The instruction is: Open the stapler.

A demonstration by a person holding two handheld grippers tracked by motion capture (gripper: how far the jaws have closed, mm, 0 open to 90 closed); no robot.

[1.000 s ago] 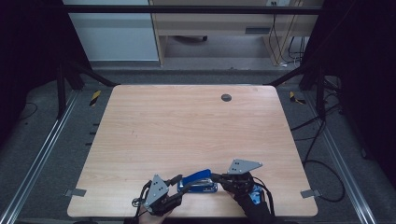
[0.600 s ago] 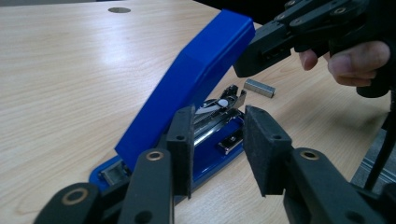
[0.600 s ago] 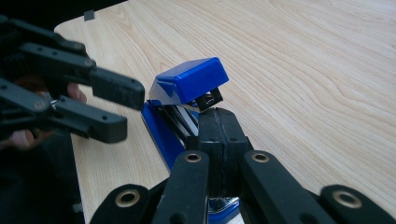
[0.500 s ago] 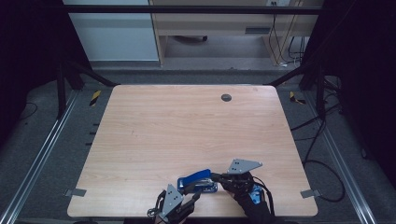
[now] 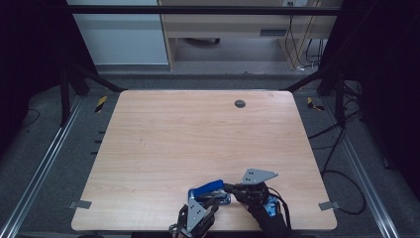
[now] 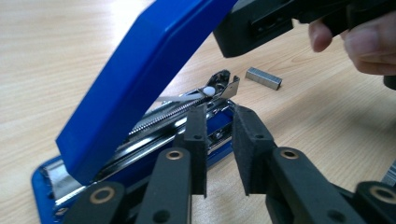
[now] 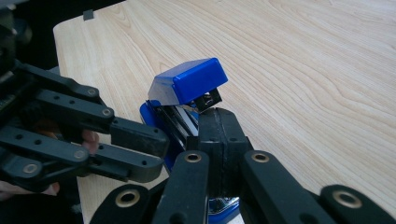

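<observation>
The blue stapler sits near the front edge of my wooden worktop, between my two tongs. Its glossy blue plastic lid is swung up and stands tilted, hinged at the far end of the blue base, so the chrome magazine lies bare: a shiny metal channel with a coiled spring along it and a small white pusher near its front tip.

My left tongs sit low beside the open stapler with their black pads astride the magazine rail. Their jaws have just been closing, a gap shows between the pads, and I cannot tell whether they already press on the metal.

My right tongs are clenched, pads together, at the front end of the stapler just under the raised lid; whether they pinch part of it I cannot tell.

A short grey strip of staples lies on the worktop just beyond the stapler's tip, apart from it.
</observation>
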